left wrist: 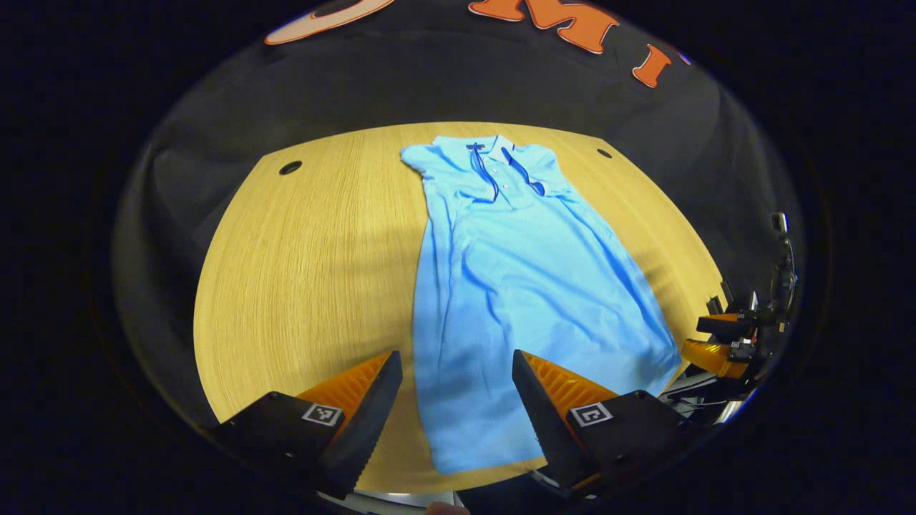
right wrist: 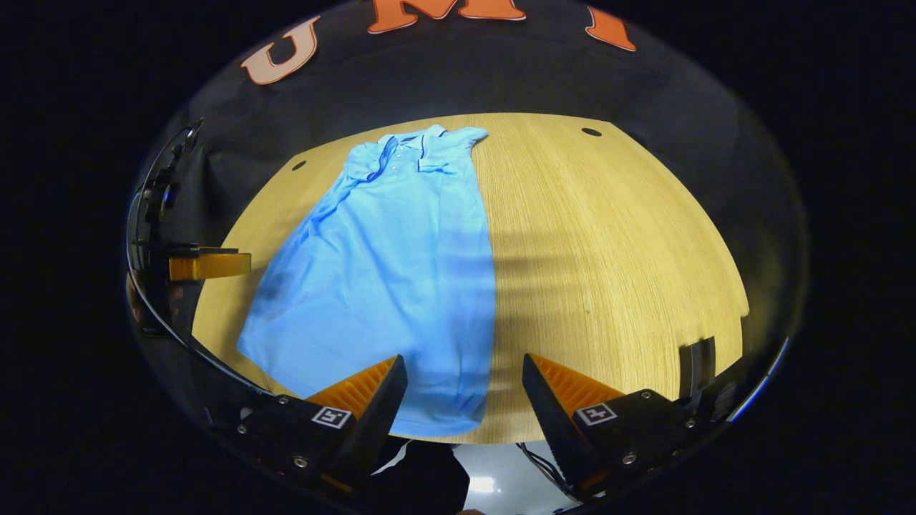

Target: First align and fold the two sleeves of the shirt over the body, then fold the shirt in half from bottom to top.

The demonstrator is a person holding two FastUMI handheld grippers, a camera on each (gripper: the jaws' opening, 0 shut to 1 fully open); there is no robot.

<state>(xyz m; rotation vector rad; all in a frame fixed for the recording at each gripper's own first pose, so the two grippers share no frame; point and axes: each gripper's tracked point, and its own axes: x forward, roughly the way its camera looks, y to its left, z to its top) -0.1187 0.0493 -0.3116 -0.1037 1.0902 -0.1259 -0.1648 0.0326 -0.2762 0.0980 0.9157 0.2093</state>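
Wood-grain bench [left wrist: 300,286] with a black cloth wall behind; two small round holes [left wrist: 290,167] sit near its far corners. Light blue polo shirt [left wrist: 515,286] lies flat on the bench, collar [left wrist: 494,161] at the far end with dark trim, button placket visible, hem toward the near edge. Both short sleeves look already folded in over the body, so the shirt reads as a long narrow shape, a few soft wrinkles along the sides. Left gripper [left wrist: 458,408] hovers above the hem area, fingers spread wide apart with nothing between them; the hem's left portion shows through the gap. In the right gripper view the shirt [right wrist: 401,272] runs from far centre to near left, and the right gripper [right wrist: 465,408] hangs over the near bench edge at the hem's right corner, fingers likewise apart and holding nothing. Each view catches the other gripper off at the side: right one at the right edge of the left gripper view [left wrist: 723,343], left one at the left edge of the right gripper view [right wrist: 207,266], both off the cloth. Pale floor shows below the bench edge.
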